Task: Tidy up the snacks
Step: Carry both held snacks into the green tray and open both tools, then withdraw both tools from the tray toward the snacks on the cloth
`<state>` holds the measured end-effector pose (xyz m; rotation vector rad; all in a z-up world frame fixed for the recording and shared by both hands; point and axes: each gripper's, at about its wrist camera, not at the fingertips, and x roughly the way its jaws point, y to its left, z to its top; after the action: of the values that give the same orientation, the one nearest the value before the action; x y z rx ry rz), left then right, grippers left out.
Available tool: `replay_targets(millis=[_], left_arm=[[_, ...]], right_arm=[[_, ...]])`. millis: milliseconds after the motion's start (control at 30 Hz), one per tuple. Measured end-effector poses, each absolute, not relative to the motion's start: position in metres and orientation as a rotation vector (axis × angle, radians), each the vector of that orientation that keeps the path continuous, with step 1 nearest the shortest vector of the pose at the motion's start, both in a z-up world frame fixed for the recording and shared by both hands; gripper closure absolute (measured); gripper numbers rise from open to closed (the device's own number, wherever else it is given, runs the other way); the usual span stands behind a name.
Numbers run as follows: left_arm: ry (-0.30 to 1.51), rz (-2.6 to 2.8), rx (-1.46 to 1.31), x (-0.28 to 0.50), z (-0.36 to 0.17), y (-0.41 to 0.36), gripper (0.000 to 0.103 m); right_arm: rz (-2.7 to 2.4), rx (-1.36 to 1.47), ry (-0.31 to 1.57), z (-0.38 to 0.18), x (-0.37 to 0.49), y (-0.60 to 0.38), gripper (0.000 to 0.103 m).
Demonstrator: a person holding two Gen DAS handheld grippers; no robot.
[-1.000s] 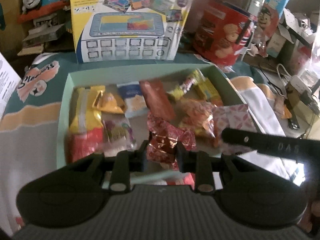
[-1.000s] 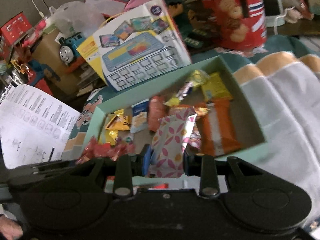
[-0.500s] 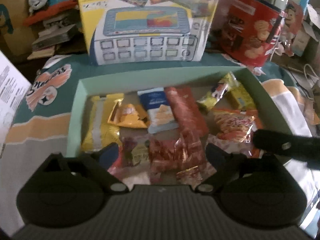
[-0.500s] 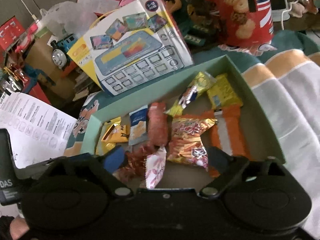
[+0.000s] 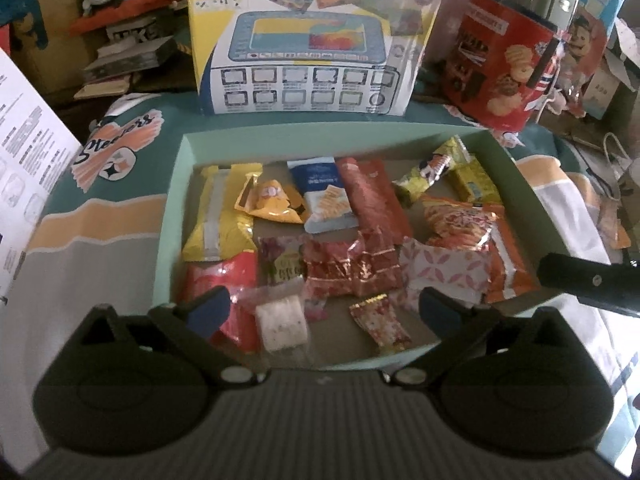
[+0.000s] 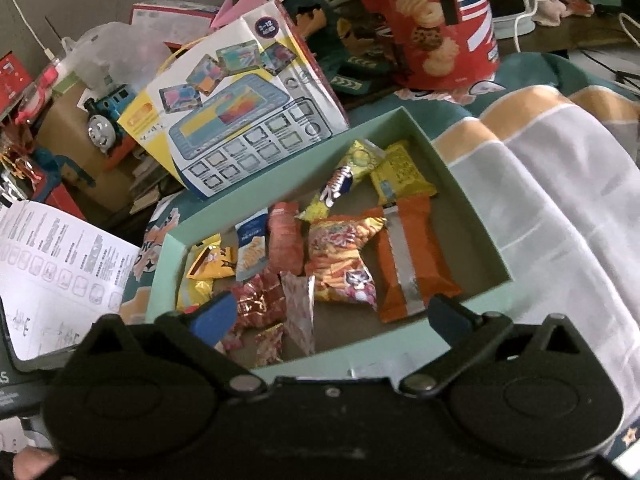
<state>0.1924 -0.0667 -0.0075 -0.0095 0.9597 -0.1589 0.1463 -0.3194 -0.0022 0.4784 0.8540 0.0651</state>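
Spreading wide, jaws opening, left gripper [image 5: 320,308] now pinching nothing; red foil packet [image 5: 352,268], released, lying crosswise mid-box [image 5: 180,184] toward the near wall. Opening empty too, right gripper [image 6: 328,312]; pink-patterned packet [image 6: 300,308], dropped, pointing lengthwise at near wall.

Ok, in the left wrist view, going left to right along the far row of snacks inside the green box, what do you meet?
Long yellow packet with a silver seam → small orange-yellow crumpled packet → blue-and-white cracker packet → long red packet → flat square yellow packet.
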Motion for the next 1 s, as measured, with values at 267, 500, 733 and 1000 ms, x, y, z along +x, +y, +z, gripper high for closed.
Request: replay_targets(millis=[267,500,733,1000], left_arm=[[0.962,-0.175,-0.019,0.16,-0.002,-0.066,0.0],[1.014,-0.178,-0.018,0.132,-0.016,-0.062,0.0],[1.078,-0.158,-0.016,0.115,-0.038,-0.057,0.0],[1.113,-0.144,-0.011,0.112,-0.054,-0.054,0.0]], right_arm=[[0.05,0.472,0.855,0.002,0.12,-0.325,0.0],[0.029,0.49,0.895,-0.01,0.096,-0.327,0.0],[0.015,0.542,0.96,-0.035,0.07,-0.33,0.006],[0.024,0.568,1.073,-0.069,0.057,-0.324,0.067]])
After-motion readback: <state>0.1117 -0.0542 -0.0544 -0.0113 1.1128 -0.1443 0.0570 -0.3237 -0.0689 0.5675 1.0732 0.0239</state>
